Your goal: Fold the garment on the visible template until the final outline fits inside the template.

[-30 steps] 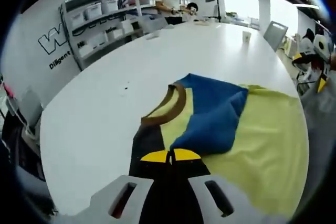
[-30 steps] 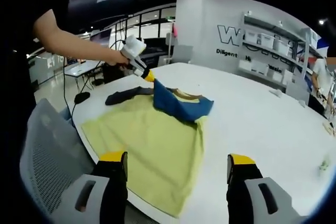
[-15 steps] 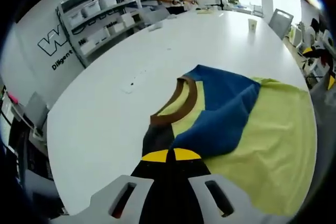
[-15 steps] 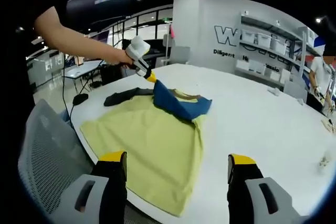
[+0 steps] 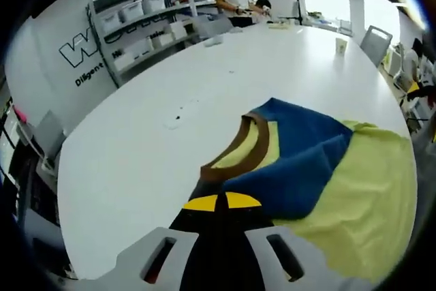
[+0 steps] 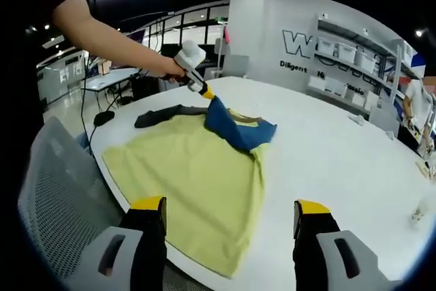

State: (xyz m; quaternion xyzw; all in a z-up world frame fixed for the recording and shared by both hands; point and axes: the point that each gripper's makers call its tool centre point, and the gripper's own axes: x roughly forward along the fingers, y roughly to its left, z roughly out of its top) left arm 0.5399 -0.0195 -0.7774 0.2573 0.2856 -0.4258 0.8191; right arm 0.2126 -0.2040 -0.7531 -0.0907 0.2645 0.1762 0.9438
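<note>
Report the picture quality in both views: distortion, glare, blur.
Left gripper view: strong fisheye bend curves the white table; the shirt is sharp, the windows beyond are blown out. Right gripper view: ceiling lights glare as bright spots; the shirt is evenly lit, with soft blur toward the edges.

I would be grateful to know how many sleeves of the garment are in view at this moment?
2: the blue sleeve, pinched by the left tongs and folded over the yellow garment; the dark sleeve lies flat beyond it.

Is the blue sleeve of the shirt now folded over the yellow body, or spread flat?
Folded over: the blue sleeve lies doubled on the yellow body, its corner pinched in the left claw.
</note>
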